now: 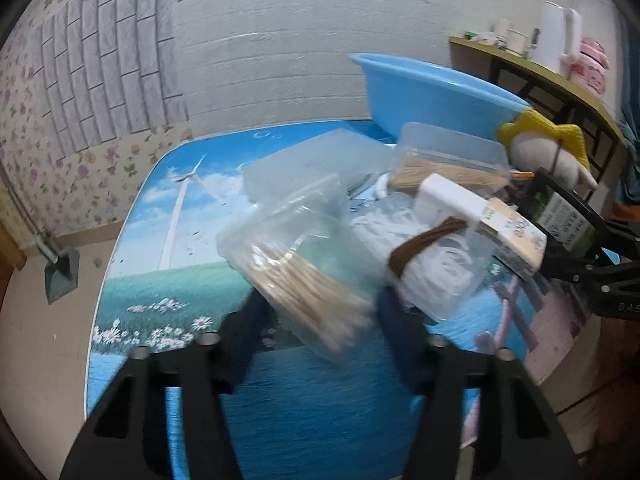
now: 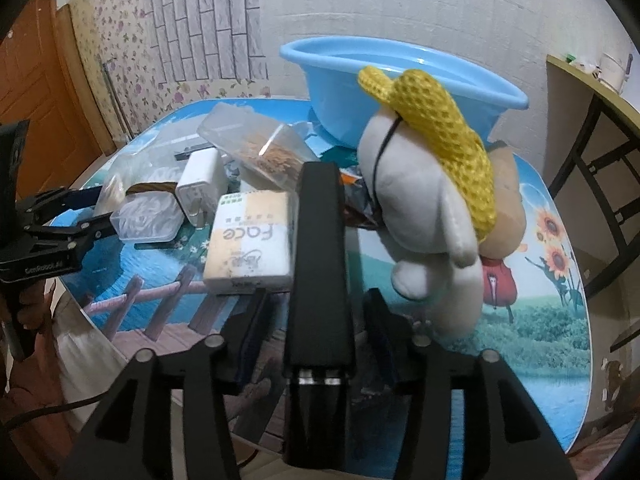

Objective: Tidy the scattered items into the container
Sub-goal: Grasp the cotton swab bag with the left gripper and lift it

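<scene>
Clerk: Item in hand, left side?

Checker: Swab box, clear plastic, tilted. The left gripper has its fingers closed against both sides of it, though blur softens the contact. Step in hand: pickup, as I judge it.

Clerk: Right side?

Checker: Right gripper, fingers apart. A black bar-shaped item lies between them, with a gap on each side, so it is not gripped.

Clerk: Container?

Checker: Blue basin at the far edge of the surface, behind the pile. No items show inside it.

Clerk: Next move?

Checker: Probably lift the box clear of the tissue pack and white charger, then carry it over the rim.

Clerk: View differences?

Checker: Only the right wrist shows the whole plush toy and the basin's interior. Only the left wrist shows the swabs up close.
</scene>
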A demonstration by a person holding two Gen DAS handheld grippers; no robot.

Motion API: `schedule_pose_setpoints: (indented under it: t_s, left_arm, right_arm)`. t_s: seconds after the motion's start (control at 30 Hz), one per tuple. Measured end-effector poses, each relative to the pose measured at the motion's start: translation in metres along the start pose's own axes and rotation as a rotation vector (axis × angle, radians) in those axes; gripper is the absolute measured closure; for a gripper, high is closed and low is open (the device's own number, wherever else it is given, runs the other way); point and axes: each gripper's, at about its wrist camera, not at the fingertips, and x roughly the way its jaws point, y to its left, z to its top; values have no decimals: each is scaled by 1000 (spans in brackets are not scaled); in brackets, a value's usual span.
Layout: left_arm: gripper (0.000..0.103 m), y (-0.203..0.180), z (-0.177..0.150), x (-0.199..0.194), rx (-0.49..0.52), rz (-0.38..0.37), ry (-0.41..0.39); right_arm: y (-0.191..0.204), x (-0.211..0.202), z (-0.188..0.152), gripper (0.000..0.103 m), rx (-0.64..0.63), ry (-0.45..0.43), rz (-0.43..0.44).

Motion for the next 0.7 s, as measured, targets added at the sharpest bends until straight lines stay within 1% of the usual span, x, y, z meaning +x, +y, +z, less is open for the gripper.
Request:
schedule_pose_setpoints:
  t_s: [0.03,0.07,0.1,0.2,0.23,0.37,0.43,0.5,0.53,0.57,0.6,0.63,0.67,0.7]
  left_arm:
    - [65,-2,0,0,8,-7,-2]
    - [67,-3,0,-1,12,-10,-3]
    - [72,-3,0,-1,13,-15,-4]
    - [77,-4,0,-5,10,-18,-15]
    - [79,-4,0,-7,7,-20,-18]
    - [82,-4,-1,-15,-11,-31,-26]
    - [83,-5,-1,-19,-16,-39,-31]
    - [83,-8,-2,-23,-7,-39,-36]
    - [83,-9,-2,-26,-2,-35,-41]
    - [83,-9,-2,-27,-1,-33,-43]
    - [83,-10,-2,-29,-3,-32,-45]
    - [83,-10,-1,-31,-8,-29,-47]
    - [83,-10,-1,-32,-12,-26,-48]
    - [83,-10,0,-34,-16,-23,-48]
  right_arm:
    - [0,0,0,48,-1,-2,1]
    - [1,-1,-1,46,-2,-3,3]
    - [1,-1,-1,46,0,-3,2]
    - [0,-1,-2,44,5,-1,11]
    - [-1,0,-2,41,6,2,16]
    - [3,3,0,21,-10,15,21]
    - [3,1,-3,16,-15,23,26]
    - [3,0,-3,17,-14,24,24]
    - [2,-1,-3,24,-13,20,19]
    - [1,-3,-3,39,-10,9,18]
    - [0,-5,-3,47,-7,3,20]
    - [-1,-6,-3,65,-3,-1,23]
    - [-4,-7,-3,78,7,-3,23]
    - [-6,-7,-3,79,13,-3,27]
